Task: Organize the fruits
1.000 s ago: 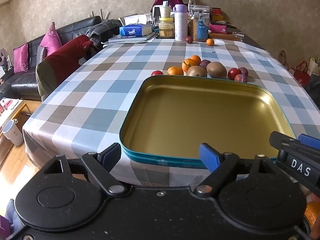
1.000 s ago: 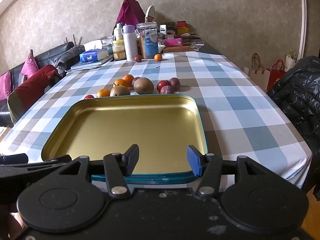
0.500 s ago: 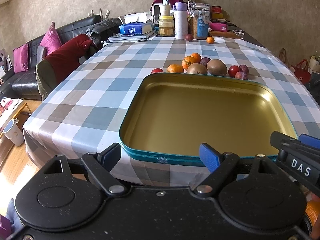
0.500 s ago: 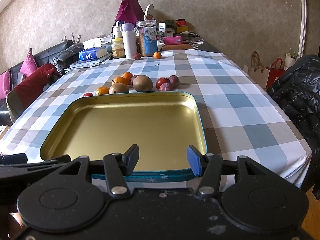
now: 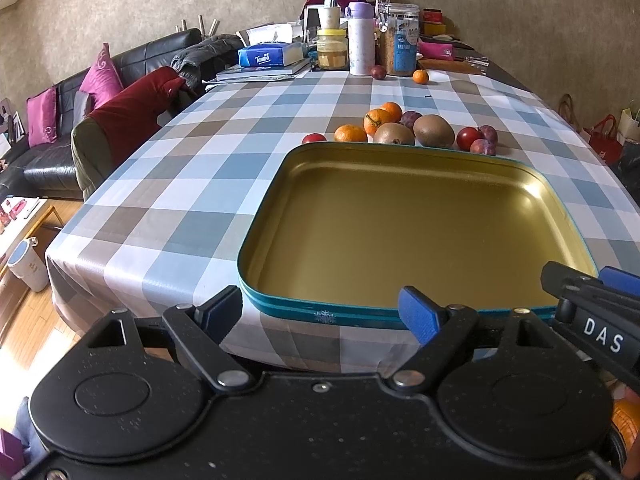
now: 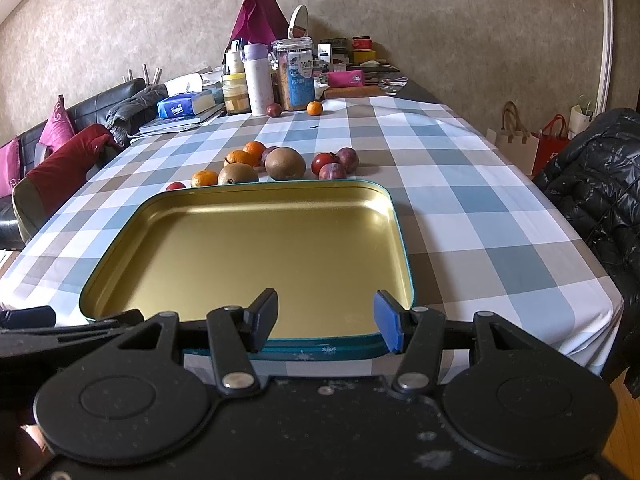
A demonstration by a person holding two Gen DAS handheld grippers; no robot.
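Observation:
An empty gold tin tray (image 5: 256, 224) (image 6: 402, 236) with a teal rim lies on the checked tablecloth, right in front of both grippers. Behind its far edge sits a row of fruit: a small red fruit (image 5: 314, 138), oranges (image 5: 350, 133) (image 6: 205, 178), two kiwis (image 5: 434, 131) (image 6: 285, 163), a red fruit (image 5: 469, 138) and purple plums (image 5: 484, 147) (image 6: 347, 159). Farther back lie a lone plum (image 5: 378, 72) and a mandarin (image 5: 420, 76) (image 6: 315, 108). My left gripper (image 5: 320, 312) hangs open over the tray's near left rim, holding nothing. My right gripper (image 6: 326, 318) is open over the near right rim, also holding nothing.
Jars, a bottle (image 5: 361, 40), a tissue pack (image 5: 270, 55) and books crowd the table's far end. On the left are a black sofa (image 5: 48, 168) and a red-draped chair (image 5: 128, 116). A black jacket (image 6: 592, 184) and shopping bags are on the right. The table's front edge runs just below the tray.

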